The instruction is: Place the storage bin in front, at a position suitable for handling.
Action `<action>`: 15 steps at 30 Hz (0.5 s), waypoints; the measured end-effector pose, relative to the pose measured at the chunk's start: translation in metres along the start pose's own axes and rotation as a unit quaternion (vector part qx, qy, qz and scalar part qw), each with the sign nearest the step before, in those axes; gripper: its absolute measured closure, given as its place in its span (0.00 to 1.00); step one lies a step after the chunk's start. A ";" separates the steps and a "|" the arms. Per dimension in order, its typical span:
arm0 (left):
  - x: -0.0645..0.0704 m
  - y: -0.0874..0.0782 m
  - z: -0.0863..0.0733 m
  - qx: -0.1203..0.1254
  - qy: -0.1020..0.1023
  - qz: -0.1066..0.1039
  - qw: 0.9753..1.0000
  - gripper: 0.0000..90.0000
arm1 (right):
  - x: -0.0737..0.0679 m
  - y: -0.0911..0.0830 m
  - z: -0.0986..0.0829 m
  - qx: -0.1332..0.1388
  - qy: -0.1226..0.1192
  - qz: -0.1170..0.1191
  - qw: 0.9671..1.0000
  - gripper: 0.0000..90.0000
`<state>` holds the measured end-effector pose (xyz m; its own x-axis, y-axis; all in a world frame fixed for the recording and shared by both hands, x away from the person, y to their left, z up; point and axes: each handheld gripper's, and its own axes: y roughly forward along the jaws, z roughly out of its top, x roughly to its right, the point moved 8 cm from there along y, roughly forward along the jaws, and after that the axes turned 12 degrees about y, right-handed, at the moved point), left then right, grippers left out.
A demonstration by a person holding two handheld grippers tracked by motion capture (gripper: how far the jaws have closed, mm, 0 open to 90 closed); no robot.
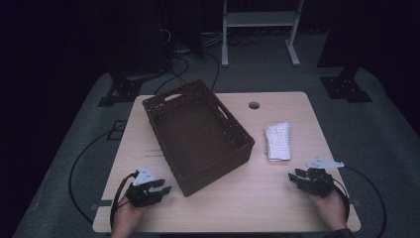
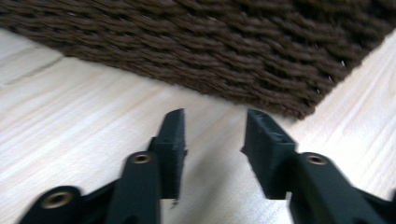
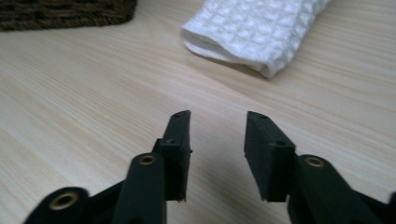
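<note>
Black jaws of my left gripper (image 2: 214, 135) stand apart with nothing between them, aimed at the near corner of the dark woven basket (image 1: 198, 134). That basket sits on the wooden table (image 1: 257, 198), its long axis running diagonally from far left to near right. Just beyond my right gripper (image 3: 217, 135), also spread and holding nothing, lies the folded white waffle towel (image 1: 278, 142), long axis pointing away from me; the right gripper view shows its folded end. Bare wood lies between towel and basket.
</note>
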<state>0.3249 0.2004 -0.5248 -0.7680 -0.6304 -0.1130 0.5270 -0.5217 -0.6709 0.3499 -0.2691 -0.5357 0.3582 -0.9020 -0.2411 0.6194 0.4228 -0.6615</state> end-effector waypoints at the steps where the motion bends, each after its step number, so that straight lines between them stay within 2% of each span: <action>1: -0.001 -0.001 0.001 0.000 -0.005 0.002 1.000 0.72 | -0.001 0.000 0.001 -0.002 -0.002 0.003 1.000 0.75; 3: -0.002 -0.002 0.002 -0.001 -0.006 0.004 1.000 0.79 | -0.003 0.000 0.002 -0.004 -0.006 0.006 1.000 0.78; 4: -0.004 -0.003 0.004 -0.004 -0.006 0.009 1.000 0.83 | -0.006 0.002 0.005 -0.004 -0.017 0.011 1.000 0.85; 8: -0.007 -0.007 0.006 -0.009 -0.007 0.021 1.000 0.95 | -0.011 0.003 0.011 -0.005 -0.027 0.014 1.000 0.99; 11: -0.011 -0.010 0.010 -0.003 -0.015 0.025 1.000 1.00 | -0.013 0.003 0.020 0.002 -0.027 0.025 0.999 1.00; 12: -0.011 -0.010 0.010 -0.003 -0.015 0.025 1.000 1.00 | -0.014 0.003 0.023 0.007 -0.021 0.030 0.999 1.00; 15: -0.015 -0.014 0.015 0.008 -0.029 0.028 0.999 1.00 | -0.015 0.005 0.032 0.010 -0.021 0.036 0.999 1.00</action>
<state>0.3344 0.2085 -0.5029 -0.7153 -0.6906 -0.1069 0.5741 -0.4935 -0.6534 0.3696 -0.2506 -0.5126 0.4301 -0.8652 -0.2577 0.6049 0.4881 -0.6292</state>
